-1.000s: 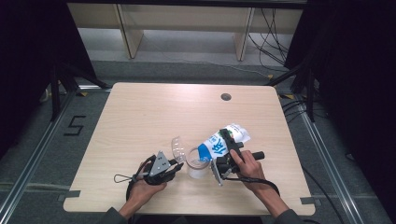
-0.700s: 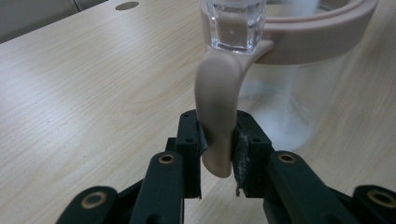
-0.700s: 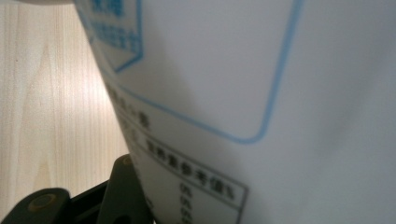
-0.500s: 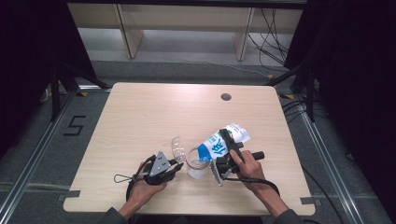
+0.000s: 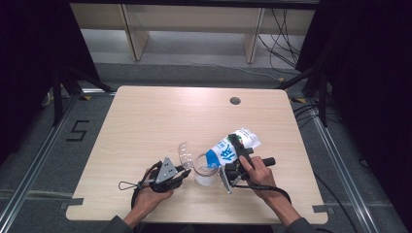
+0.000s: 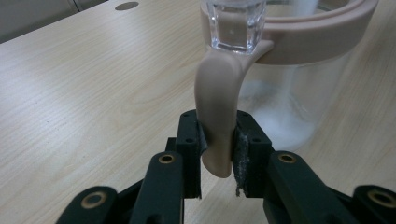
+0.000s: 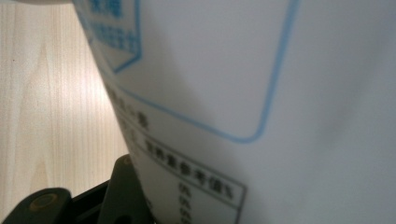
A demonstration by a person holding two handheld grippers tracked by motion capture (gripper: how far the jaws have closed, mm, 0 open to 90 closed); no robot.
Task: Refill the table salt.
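White powder already lies in the bottom of the clear jar [image 5: 205, 170], which stands near the front edge of the table [image 5: 145, 126]. The left gripper [image 6: 218, 156] pinches the jar's beige lid tab [image 6: 217, 116], steadying it. The right gripper [image 5: 233, 167] holds the blue-and-white bag [image 5: 231, 148] tilted, its mouth down over the jar rim; the bag hides the jaws, though they appear clamped on it.

Spilling looks like the main risk: if the soft bag sags or its mouth drifts off the rim, powder would land on the table beside the jar. Pulling hard on the tab could tip the jar.

Pale wood-grain covers the table, with a round cable hole [image 5: 235, 101] far behind the jar. Beyond the jar stand dark curtains, a light shelf unit and loose cables on a grey floor.
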